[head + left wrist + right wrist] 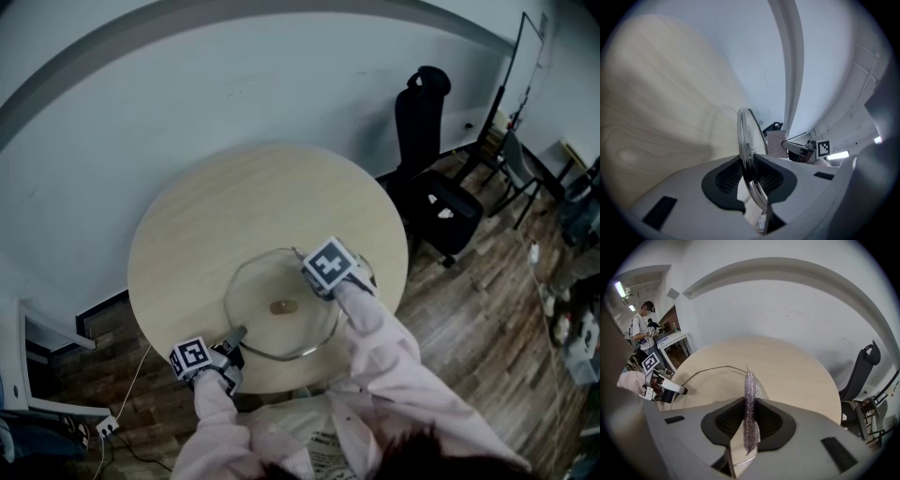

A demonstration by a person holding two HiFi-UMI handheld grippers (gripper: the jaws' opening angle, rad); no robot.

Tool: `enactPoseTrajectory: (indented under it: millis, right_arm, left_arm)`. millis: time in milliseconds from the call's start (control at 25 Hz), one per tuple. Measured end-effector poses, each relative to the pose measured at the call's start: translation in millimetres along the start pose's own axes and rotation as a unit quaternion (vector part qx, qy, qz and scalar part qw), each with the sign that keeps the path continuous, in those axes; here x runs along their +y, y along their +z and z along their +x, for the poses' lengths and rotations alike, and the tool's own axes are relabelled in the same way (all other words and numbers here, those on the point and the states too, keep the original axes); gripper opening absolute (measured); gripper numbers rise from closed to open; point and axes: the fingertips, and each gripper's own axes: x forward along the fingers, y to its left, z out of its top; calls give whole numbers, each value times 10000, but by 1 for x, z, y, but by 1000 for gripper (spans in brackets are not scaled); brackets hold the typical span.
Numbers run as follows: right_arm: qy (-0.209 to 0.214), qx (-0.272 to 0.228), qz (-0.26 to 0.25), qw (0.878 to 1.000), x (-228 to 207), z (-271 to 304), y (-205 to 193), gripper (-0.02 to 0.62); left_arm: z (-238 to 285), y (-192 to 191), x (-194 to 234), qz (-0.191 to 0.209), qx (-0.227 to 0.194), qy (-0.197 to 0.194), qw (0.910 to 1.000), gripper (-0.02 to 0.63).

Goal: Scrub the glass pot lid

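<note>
The glass pot lid (267, 323) lies flat on the round wooden table (216, 225), its brown knob (283, 306) at its middle. My left gripper (233, 337) is shut on the lid's near-left rim; in the left gripper view the steel rim (746, 140) runs edge-on between the pads (729, 176). My right gripper (313, 275) hovers over the lid's far-right part, shut on a silvery scrubbing cloth (750, 399) that hangs flat between its pads. That cloth (777, 144) also shows past the lid in the left gripper view.
A black office chair (433, 187) stands right of the table, close to its edge. A white wall runs behind the table. A person (643, 326) stands by a counter at the far left of the right gripper view. Wooden floor surrounds the table.
</note>
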Motion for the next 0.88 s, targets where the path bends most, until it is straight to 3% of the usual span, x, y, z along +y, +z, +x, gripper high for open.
enactPoseTrajectory:
  millis: [160,320,560,880]
  right_arm:
    - [115,312,83,9994,9,5,-14,72]
    - [603,-57,68,9981,30,12,5,72]
    - [296,172,61,9994,16,15,-4,74]
    - [659,26,-12,9978,32,27,-1,75]
  left_arm:
    - [-1,-1,-1,-51,-92,-8,9999,72]
    - [-1,1,1,-36,-130,70,9999,72]
    - [-2,0,0,-204,-274,73,9994,67]
    - [1,2,-4,-227,-364,150,9990,63]
